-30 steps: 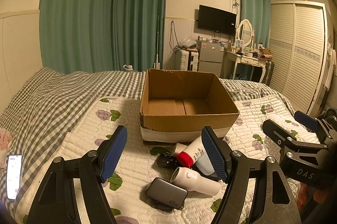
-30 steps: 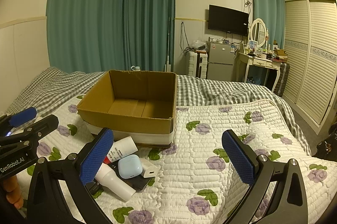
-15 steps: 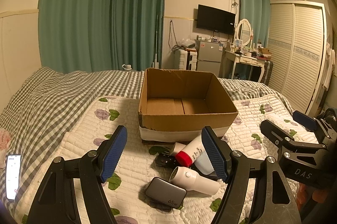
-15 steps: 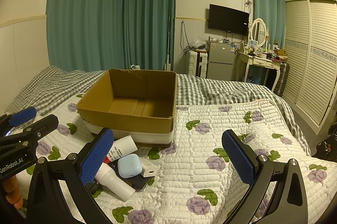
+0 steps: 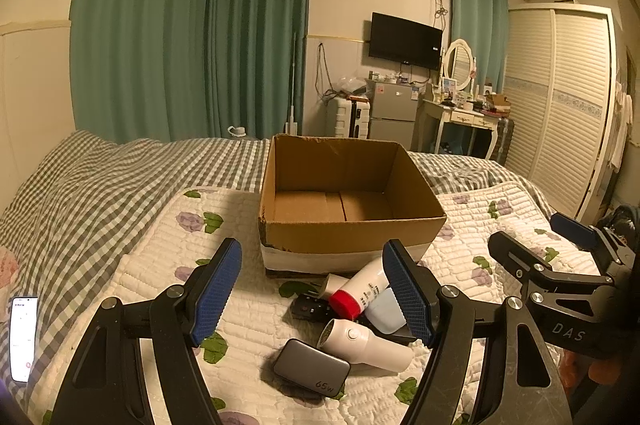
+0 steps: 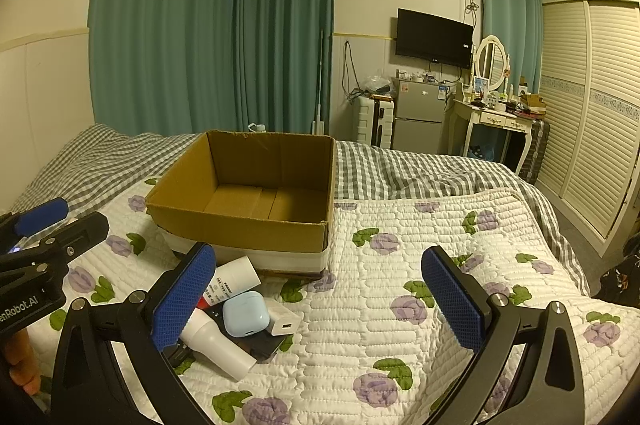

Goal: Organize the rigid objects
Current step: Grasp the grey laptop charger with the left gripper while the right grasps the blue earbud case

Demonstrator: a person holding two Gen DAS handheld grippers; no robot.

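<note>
We are in a bedroom with green curtains [image 5: 188,37], a wall-mounted TV [image 6: 434,38] and a louvred wardrobe [image 5: 560,105]; the work surface is a bed covered by a white quilt [image 6: 400,289] printed with purple flowers over grey checked bedding.

An open cardboard box [image 5: 344,201] sits on the quilt, its interior bare as far as we can see. Just in front of its near wall lies a small heap of rigid objects: a white bottle with a red cap [image 5: 360,295], a white cylindrical device with a round button [image 5: 364,343], a pale blue earbud case [image 6: 245,313], and a dark grey power bank marked 65W [image 5: 310,371].

Our left gripper [image 5: 312,289] hovers over the heap with its jaws spread wide, holding nothing. Our right gripper [image 6: 320,299] is likewise spread wide and empty, over bare quilt beside the heap.

Only the left wrist view shows the power bank and a lit phone [image 5: 23,339] lying on the checked bedding. Only the right wrist view shows a white USB charger cube [image 6: 283,321] touching the earbud case.
</note>
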